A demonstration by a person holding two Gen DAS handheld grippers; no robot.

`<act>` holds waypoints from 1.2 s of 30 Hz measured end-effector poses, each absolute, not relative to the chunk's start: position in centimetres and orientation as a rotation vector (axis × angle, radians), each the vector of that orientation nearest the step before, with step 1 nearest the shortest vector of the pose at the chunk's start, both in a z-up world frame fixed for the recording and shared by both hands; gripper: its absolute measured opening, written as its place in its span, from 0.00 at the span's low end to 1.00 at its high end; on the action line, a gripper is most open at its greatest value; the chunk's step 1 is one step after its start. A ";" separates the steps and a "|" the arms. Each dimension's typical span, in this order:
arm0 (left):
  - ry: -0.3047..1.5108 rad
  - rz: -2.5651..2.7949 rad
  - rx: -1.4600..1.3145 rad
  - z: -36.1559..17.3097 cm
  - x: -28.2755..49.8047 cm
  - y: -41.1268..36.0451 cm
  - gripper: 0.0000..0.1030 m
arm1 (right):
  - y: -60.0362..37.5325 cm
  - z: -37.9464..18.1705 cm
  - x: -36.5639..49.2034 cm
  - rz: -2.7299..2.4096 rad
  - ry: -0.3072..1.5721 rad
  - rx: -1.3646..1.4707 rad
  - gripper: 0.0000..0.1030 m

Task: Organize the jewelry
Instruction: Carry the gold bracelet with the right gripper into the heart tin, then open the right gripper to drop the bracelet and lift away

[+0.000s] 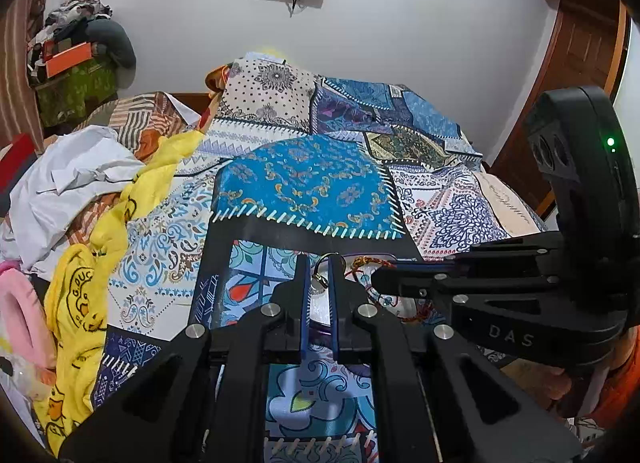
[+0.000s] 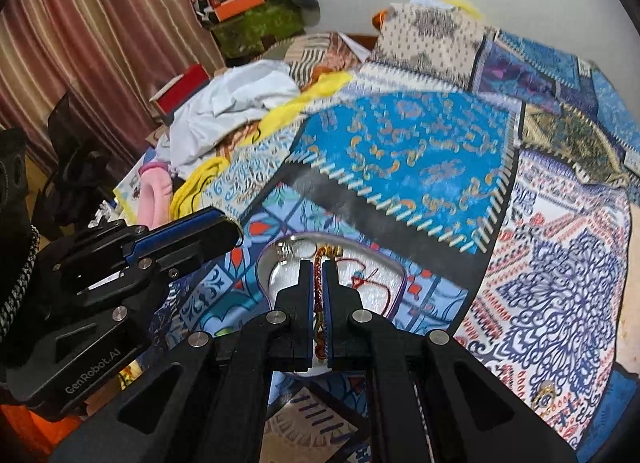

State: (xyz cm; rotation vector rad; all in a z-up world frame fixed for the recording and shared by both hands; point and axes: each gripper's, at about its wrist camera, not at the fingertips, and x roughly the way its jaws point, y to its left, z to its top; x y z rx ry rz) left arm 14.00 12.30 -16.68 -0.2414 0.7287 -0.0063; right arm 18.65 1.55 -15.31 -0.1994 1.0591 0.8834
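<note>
Holding jewelry in both: left hand-held gripper (image 1: pixel 319 263) clenched on a ring-topped metal charm (image 1: pixel 320 283), right hand-held gripper (image 2: pixel 318 267) clenched on braided red-gold bracelet (image 2: pixel 318 283), both over heart-shaped tray (image 2: pixel 384 271) near bed's (image 2: pixel 400 151) front edge. Red thread bracelet (image 2: pixel 368 283) already in tray; these two pcs left.

A shallow, clear tray (image 2: pixel 384 263) with a purple rim lies flat on the patchwork bedspread; inside it a thin red thread bracelet (image 2: pixel 370 281) curls in loose loops toward the right; a braided red-and-gold cord (image 2: pixel 318 283) runs upright through the middle of the tray; a small silver pendant on a ring (image 2: pixel 285 251) sits near the tray's far left edge.
</note>
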 end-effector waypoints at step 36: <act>0.796 -0.043 -0.156 -15.9 14.7 7.7 0.16 | -6.8 -11.3 16.8 0.739 0.920 -0.214 0.18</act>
